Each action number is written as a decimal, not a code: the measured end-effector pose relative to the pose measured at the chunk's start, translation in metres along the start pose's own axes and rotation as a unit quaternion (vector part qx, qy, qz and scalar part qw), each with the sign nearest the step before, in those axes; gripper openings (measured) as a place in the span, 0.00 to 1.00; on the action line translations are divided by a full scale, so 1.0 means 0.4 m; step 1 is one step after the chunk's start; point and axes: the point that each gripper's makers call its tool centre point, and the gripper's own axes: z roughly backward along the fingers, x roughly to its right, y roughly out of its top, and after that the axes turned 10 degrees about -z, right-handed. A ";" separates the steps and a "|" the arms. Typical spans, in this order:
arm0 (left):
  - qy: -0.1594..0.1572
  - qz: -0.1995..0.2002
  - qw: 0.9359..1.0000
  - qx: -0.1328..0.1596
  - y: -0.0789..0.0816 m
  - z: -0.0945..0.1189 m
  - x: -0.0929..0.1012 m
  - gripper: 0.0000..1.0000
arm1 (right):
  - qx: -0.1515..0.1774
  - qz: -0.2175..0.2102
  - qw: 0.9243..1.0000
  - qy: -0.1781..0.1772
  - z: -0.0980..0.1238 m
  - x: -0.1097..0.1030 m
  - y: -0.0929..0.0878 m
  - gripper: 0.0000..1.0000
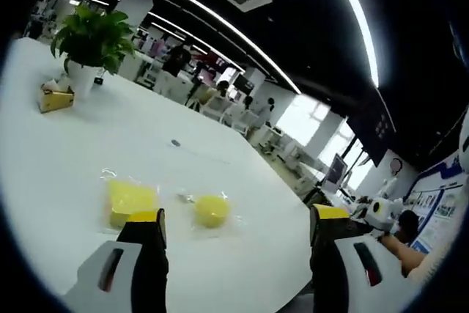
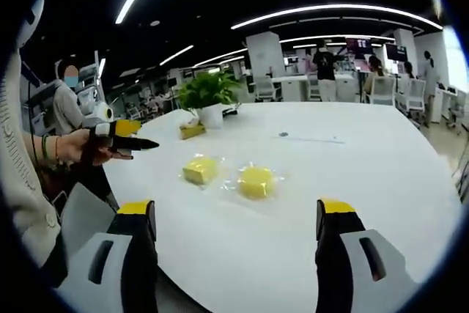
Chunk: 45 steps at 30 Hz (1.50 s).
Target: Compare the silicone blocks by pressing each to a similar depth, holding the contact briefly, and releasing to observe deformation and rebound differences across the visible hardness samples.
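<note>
Above the table edge, your right gripper (image 2: pixel 236 229) hangs with jaws spread wide, empty, squared up to both bagged blocks: square block (image 2: pixel 199 171), round block (image 2: pixel 256 181), side by side on the table (image 2: pixel 352 181), untouched. Left gripper (image 1: pixel 236 229) likewise agape, short of contact.

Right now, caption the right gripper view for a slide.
Open right gripper faces two bagged yellow silicone blocks on white table.

2 yellow blocks (image 2: pixel 201 171) (image 2: pixel 256 181) in clear wrap, white table (image 2: pixel 352 181), green plant (image 2: pixel 209 91).
</note>
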 end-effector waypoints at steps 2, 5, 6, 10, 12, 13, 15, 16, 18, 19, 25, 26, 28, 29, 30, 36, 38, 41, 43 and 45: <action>-0.006 0.015 1.000 -0.003 -0.005 -0.031 0.000 0.80 | -0.003 -0.006 1.000 -0.003 -0.003 0.008 -0.007 0.83; -0.010 0.017 1.000 -0.020 -0.021 -0.062 0.000 0.77 | -0.008 -0.014 1.000 -0.006 -0.005 0.016 -0.020 0.82; -0.012 0.014 1.000 -0.025 -0.027 -0.075 -0.001 0.77 | -0.010 -0.017 1.000 -0.007 -0.006 0.020 -0.026 0.82; -0.016 0.022 0.999 -0.040 -0.046 -0.114 -0.010 0.75 | -0.015 -0.024 0.999 -0.016 -0.009 0.031 -0.041 0.81; -0.014 0.041 0.997 -0.058 -0.066 -0.139 -0.019 0.76 | -0.018 -0.031 0.999 -0.018 -0.010 0.036 -0.049 0.80; -0.016 0.052 0.997 -0.060 -0.072 -0.158 -0.024 0.75 | -0.021 -0.034 0.999 -0.020 -0.010 0.039 -0.053 0.80; -0.013 0.073 0.995 -0.066 -0.088 -0.189 -0.037 0.75 | -0.020 -0.037 0.999 -0.022 -0.010 0.046 -0.057 0.80; -0.010 0.086 0.994 -0.067 -0.093 -0.202 -0.044 0.75 | -0.021 -0.039 0.999 -0.024 -0.010 0.050 -0.059 0.80; -0.005 0.115 0.991 -0.061 -0.098 -0.235 -0.059 0.75 | -0.024 -0.044 0.998 -0.028 -0.010 0.058 -0.065 0.80; -0.003 0.132 0.989 -0.061 -0.100 -0.247 -0.065 0.75 | -0.025 -0.045 0.998 -0.030 -0.010 0.061 -0.066 0.79; 0.013 0.195 0.979 -0.054 -0.113 -0.328 -0.108 0.73 | -0.033 -0.060 0.997 -0.044 -0.006 0.084 -0.082 0.79; 0.021 0.205 0.977 -0.053 -0.116 -0.341 -0.121 0.73 | -0.034 -0.063 0.996 -0.047 -0.006 0.088 -0.085 0.79; 0.027 0.219 0.974 -0.050 -0.120 -0.359 -0.134 0.73 | -0.033 -0.070 0.996 -0.050 -0.004 0.094 -0.088 0.79; 0.031 0.224 0.973 -0.055 -0.126 -0.366 -0.140 0.73 | -0.033 -0.071 0.996 -0.050 -0.003 0.094 -0.090 0.78; 0.033 0.215 0.974 -0.064 -0.136 -0.377 -0.146 0.74 | -0.035 -0.074 0.995 -0.053 -0.002 0.097 -0.093 0.78; 0.050 0.224 0.971 -0.069 -0.163 -0.416 -0.176 0.73 | -0.039 -0.083 0.994 -0.061 0.004 0.105 -0.110 0.78; 0.054 0.226 0.970 -0.078 -0.179 -0.427 -0.182 0.72 | -0.044 -0.086 0.993 -0.064 0.006 0.106 -0.118 0.77; 0.057 0.225 0.969 -0.085 -0.197 -0.448 -0.192 0.70 | -0.047 -0.088 0.993 -0.067 0.011 0.112 -0.122 0.77; 0.060 0.221 0.970 -0.085 -0.202 -0.458 -0.197 0.69 | -0.047 -0.089 0.993 -0.069 0.014 0.116 -0.121 0.77; 0.056 0.217 0.971 -0.081 -0.204 -0.473 -0.198 0.66 | -0.049 -0.090 0.992 -0.072 0.016 0.122 -0.122 0.77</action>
